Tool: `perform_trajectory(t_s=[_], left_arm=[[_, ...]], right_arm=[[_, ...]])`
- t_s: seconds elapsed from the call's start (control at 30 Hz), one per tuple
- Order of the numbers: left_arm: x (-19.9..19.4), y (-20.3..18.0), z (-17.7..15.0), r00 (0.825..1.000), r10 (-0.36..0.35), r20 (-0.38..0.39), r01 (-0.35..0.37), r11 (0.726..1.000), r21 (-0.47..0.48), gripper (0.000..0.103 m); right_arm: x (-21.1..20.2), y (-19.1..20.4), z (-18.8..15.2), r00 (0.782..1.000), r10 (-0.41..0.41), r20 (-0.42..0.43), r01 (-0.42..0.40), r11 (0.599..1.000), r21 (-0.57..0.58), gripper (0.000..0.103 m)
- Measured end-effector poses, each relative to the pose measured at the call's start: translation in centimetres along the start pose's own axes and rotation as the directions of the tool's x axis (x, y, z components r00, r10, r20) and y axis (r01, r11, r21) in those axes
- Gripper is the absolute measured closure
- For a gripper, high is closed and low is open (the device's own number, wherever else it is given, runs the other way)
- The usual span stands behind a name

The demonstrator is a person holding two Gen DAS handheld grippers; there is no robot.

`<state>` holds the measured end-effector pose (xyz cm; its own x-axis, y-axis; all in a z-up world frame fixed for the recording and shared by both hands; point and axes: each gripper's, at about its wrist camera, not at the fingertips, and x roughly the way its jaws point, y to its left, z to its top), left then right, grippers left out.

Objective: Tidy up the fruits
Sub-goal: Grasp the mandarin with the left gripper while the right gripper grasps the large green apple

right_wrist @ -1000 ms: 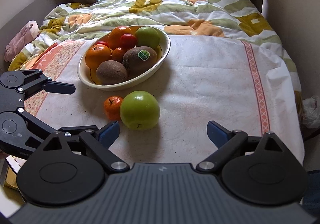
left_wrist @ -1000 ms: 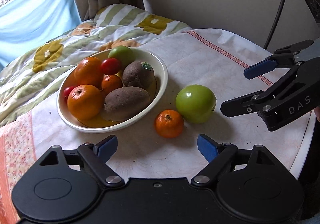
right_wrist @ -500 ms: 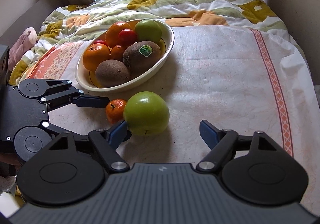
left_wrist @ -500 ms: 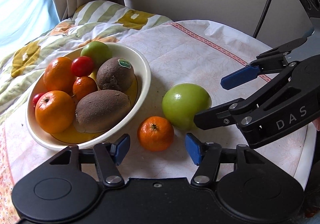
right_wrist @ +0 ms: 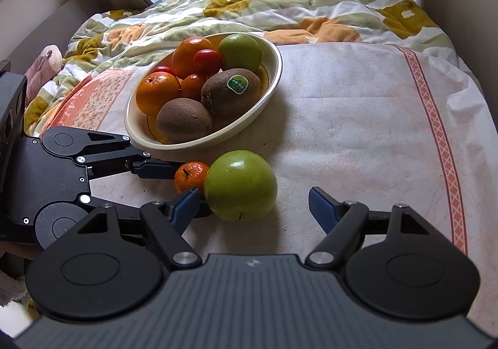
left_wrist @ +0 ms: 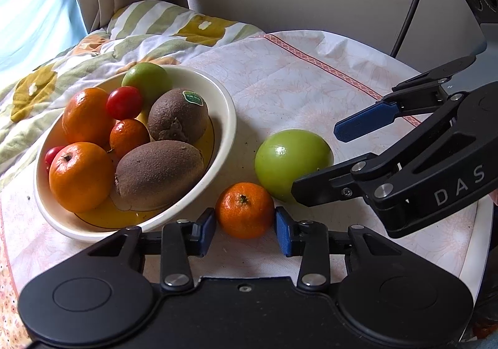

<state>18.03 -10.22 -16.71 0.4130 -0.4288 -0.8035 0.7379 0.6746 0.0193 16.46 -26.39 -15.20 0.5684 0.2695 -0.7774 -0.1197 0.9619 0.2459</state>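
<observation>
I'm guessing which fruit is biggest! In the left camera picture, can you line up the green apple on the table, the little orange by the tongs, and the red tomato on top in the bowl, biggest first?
1. Green apple, clearly the biggest.
2. Little orange.
3. Red tomato, which looks smallest, though it sits farther from the camera, so that is less sure.

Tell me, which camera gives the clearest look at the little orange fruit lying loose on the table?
The left wrist view. The small mandarin sits whole and close, framed between the left gripper fingers. In the right wrist view the mandarin is smaller and partly hidden behind the green apple and a blue finger pad.
</observation>
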Motion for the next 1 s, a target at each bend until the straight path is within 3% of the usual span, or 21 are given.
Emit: perform_trajectory(t_s=[0.13, 0.5, 1.0], left_arm=[[-0.4, 0.2, -0.2, 1.0, 0.008, 0.001, -0.008, 1.0, -0.005, 0.059], [-1.8, 1.2, -1.3, 0.999, 0.054, -0.008, -0.054, 0.998, -0.042, 0.059], [-3.7, 1.9, -3.2, 0.994, 0.106, -0.018, -0.107, 0.984, -0.145, 0.059]], right_arm=[[0.4, 0.2, 0.2, 1.0, 0.006, -0.006, -0.006, 1.0, -0.009, 0.017], [1.4, 1.0, 0.7, 1.0, 0.011, -0.014, -0.012, 0.999, -0.049, 0.021], [2.3, 1.5, 0.9, 1.0, 0.002, -0.02, -0.003, 0.998, -0.064, 0.032]])
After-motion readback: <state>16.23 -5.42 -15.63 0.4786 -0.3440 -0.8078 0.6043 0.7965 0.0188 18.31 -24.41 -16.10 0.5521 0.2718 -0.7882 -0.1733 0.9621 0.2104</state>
